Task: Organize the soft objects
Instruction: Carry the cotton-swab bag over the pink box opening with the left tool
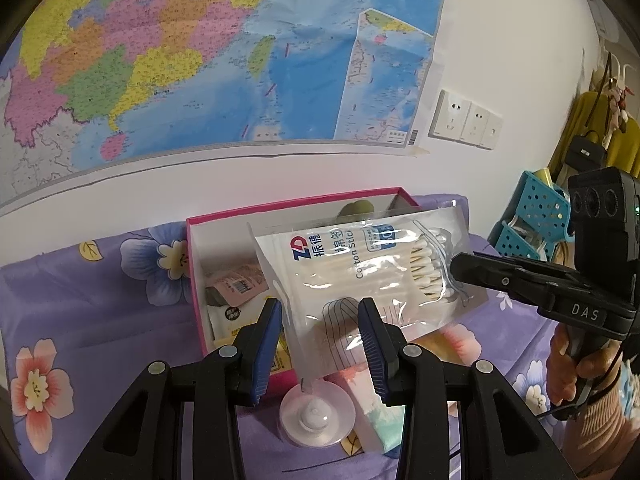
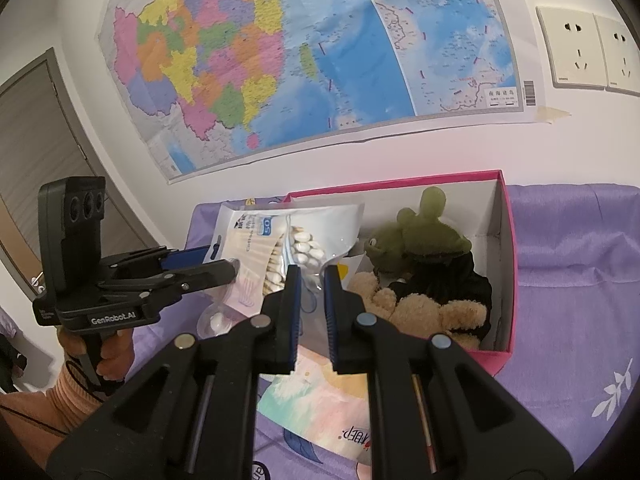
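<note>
A clear bag of cotton swabs [image 1: 360, 264] hangs in the air over the open pink box [image 1: 191, 248], gripped from both sides. My left gripper [image 1: 320, 308] is shut on its lower corner, with the plastic between the blue pads. My right gripper [image 1: 454, 266] is shut on the bag's right edge, by the swab heads. From the right wrist, the bag [image 2: 256, 240] runs from the left gripper [image 2: 228, 264] to my right gripper [image 2: 312, 276]. Inside the box [image 2: 508, 280] lie a green frog plush [image 2: 416, 232] and a tan teddy [image 2: 420, 308].
A pastel tissue pack [image 1: 376, 412] and a clear round suction cup [image 1: 316, 416] lie on the purple floral cloth [image 1: 100, 312] below the bag. Flat packets [image 1: 236, 280] fill the box's left end. A teal basket [image 1: 536, 216] stands at the right. The wall with a map is close behind.
</note>
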Demonstrator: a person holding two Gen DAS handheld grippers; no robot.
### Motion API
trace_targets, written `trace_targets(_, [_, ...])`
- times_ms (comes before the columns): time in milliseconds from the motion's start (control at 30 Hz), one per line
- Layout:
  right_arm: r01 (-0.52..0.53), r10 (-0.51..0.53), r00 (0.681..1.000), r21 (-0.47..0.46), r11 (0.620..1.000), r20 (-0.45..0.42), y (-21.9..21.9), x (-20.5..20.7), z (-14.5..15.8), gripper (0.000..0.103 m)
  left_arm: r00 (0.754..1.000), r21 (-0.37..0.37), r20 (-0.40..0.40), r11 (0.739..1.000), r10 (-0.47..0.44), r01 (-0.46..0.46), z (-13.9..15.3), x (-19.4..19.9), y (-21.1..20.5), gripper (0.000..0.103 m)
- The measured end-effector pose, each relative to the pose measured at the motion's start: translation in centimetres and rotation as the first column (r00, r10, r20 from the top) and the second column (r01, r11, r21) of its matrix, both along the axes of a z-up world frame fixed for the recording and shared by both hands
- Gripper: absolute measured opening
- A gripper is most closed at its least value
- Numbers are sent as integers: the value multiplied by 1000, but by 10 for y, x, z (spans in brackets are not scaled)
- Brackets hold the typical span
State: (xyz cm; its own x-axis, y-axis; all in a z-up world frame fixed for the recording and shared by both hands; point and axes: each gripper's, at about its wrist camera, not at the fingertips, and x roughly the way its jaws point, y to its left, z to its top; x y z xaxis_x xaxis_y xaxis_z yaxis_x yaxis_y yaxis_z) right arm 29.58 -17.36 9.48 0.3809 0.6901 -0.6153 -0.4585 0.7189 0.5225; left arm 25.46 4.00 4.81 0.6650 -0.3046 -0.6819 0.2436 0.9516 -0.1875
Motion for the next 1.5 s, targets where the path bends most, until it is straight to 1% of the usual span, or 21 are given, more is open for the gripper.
trace_targets(1500, [25, -26, 999, -11, 1000, -20, 10, 24, -13, 14, 999, 0, -33, 1000, 27, -27, -12, 34, 5, 39])
